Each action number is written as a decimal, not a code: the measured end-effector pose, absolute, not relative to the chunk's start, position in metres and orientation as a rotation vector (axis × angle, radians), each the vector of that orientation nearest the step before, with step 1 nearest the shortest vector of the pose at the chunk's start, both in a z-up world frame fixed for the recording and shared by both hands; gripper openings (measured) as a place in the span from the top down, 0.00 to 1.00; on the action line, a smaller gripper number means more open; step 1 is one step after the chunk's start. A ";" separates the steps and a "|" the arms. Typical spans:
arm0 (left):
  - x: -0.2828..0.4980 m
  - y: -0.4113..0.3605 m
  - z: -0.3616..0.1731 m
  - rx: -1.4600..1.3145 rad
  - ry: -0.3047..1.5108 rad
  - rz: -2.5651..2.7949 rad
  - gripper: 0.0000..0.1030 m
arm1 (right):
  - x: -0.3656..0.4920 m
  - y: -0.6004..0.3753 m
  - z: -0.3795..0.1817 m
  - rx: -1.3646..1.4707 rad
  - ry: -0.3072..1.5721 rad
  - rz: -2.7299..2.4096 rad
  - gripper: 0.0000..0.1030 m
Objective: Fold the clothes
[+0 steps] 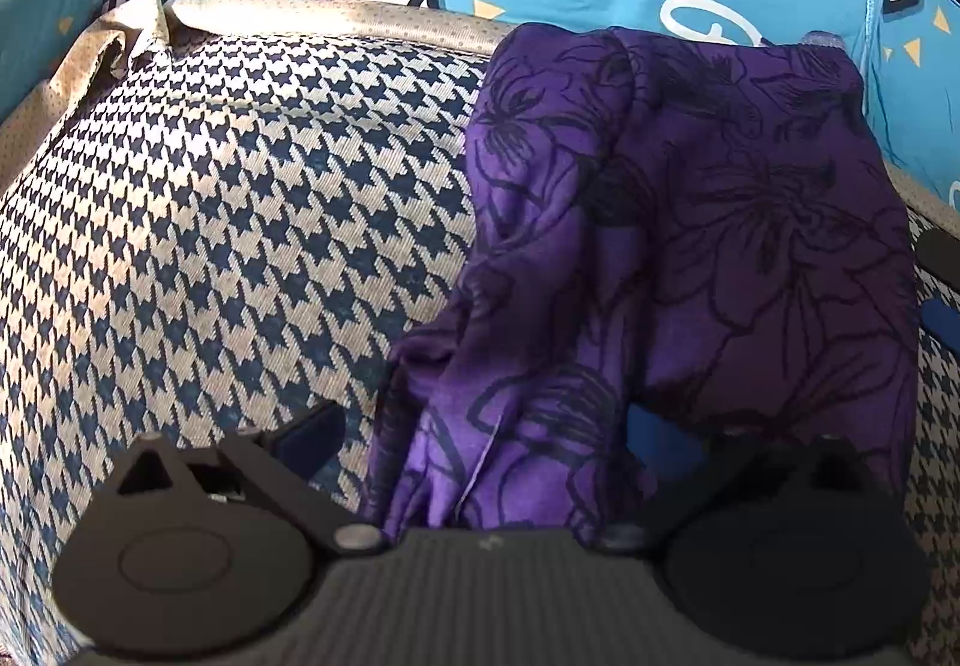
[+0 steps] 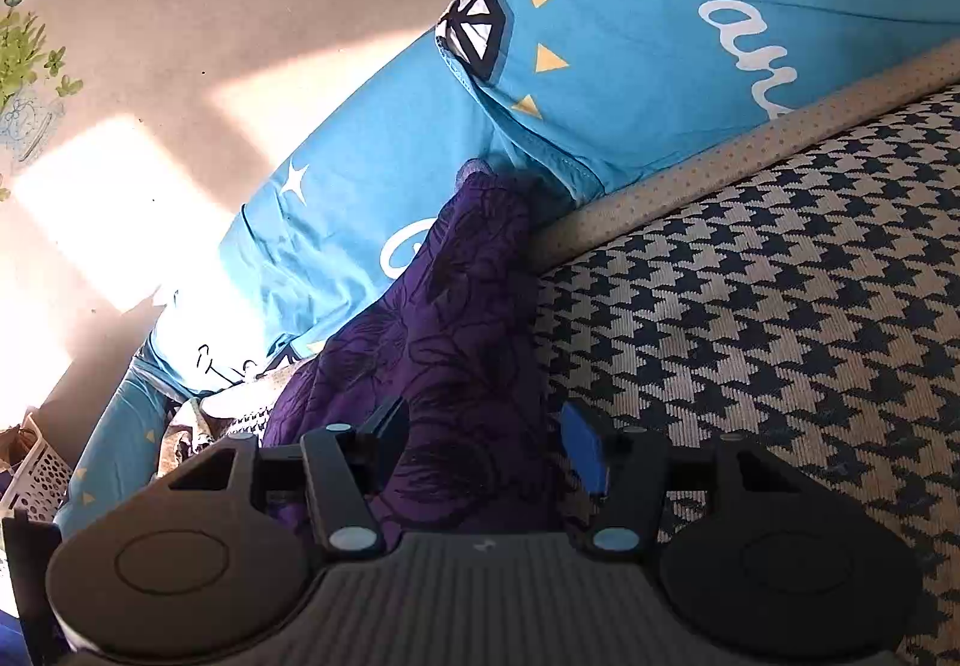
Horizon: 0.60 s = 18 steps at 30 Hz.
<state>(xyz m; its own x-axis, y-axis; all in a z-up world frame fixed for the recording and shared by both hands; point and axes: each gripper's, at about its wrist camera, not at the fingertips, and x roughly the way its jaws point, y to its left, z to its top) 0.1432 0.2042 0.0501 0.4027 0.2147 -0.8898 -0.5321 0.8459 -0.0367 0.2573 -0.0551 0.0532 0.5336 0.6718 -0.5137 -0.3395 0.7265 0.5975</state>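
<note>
A: While both wrist views are sharp, log the scene, biggest surface first.

B: Houndstooth bed cover (image 1: 240, 222), navy on cream, fills most of both views; a dotted tan border strip (image 2: 750, 150) runs along its far edge. Behind that strip lie blue printed pillows (image 2: 630, 66) with white script lettering. Bare wall (image 2: 240, 36) beyond, with patches of sunlight on it.

A: Task item?

B: Purple floral garment (image 1: 690, 222), dark outlined flowers, lies bunched on the cover. Its far end reaches the tan strip and touches the pillows.

A: Left gripper (image 1: 486, 444)?

B: Fingers stand apart, cloth draped between and over them. The right-hand finger is mostly hidden under a fold. Whether the pads press on the cloth: cannot tell.

A: Right gripper (image 2: 486, 450)?

B: Jaws parted, pointing along the garment's edge. Purple cloth sits in the gap; the blue pad (image 2: 585, 450) stands just off the fabric's side, not pinching. Reads as released.

A: Anything small?

B: White perforated basket (image 2: 36, 480), low at the left edge of the right wrist view.
</note>
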 end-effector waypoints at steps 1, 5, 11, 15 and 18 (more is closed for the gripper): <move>0.143 0.206 0.049 -0.349 1.063 0.484 0.00 | 0.259 -0.055 0.052 0.463 0.802 0.629 0.45; 0.144 0.208 0.046 -0.364 1.072 0.488 0.00 | 0.268 -0.052 0.047 0.476 0.805 0.637 0.39; 0.145 0.207 0.044 -0.359 1.070 0.501 0.00 | 0.279 -0.043 0.043 0.458 0.802 0.644 0.34; 0.144 0.208 0.043 -0.371 1.068 0.502 0.00 | 0.288 -0.040 0.039 0.474 0.808 0.663 0.34; 0.144 0.208 0.043 -0.368 1.066 0.500 0.00 | 0.293 -0.039 0.035 0.493 0.820 0.679 0.33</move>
<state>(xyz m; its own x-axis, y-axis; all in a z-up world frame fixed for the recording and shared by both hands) 0.1436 0.2078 0.0431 0.3904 0.2095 -0.8965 -0.5550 0.8305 -0.0476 0.2930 -0.0387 0.0351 0.4954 0.7133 -0.4958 -0.3532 0.6868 0.6352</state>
